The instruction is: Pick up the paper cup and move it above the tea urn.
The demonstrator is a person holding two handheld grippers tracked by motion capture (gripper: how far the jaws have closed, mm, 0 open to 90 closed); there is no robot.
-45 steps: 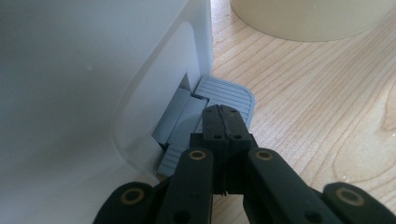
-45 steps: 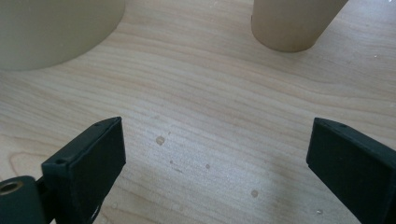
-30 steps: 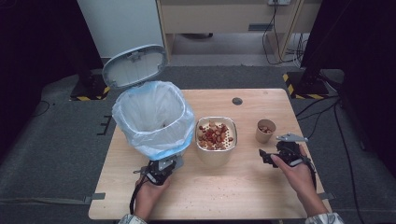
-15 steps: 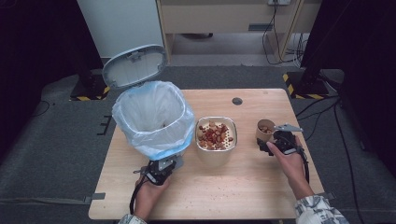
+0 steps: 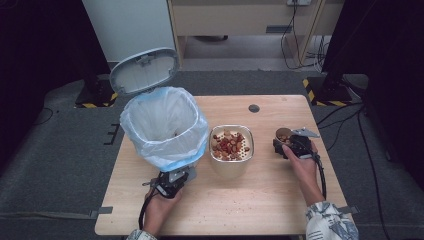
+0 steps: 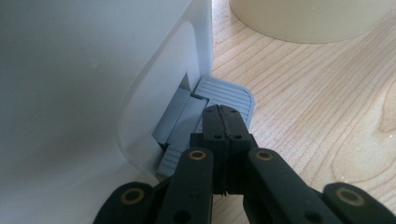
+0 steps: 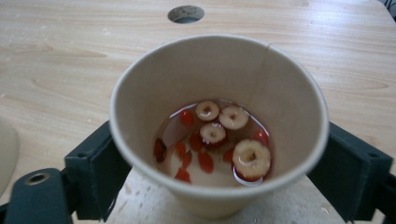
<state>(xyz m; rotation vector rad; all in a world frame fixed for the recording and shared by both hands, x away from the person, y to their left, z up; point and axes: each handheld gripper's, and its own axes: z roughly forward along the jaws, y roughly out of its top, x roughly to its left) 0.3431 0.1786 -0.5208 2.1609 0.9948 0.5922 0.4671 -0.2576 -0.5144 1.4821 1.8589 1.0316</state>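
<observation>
Now right tool [image 7: 219,172] jaws, just closing, flank the paper cup [image 7: 217,121].

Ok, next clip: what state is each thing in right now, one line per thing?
Bin: lid up, blue liner inside.
Pedal: left gripper on it, jaws shut.
Colander: upright, filled with sliced fruit.
Cup: upright on the table, liquid with fruit slices and red berries at the bottom.
Right gripper: jaws have just been closing, one on each side of the cup; contact unclear.
</observation>
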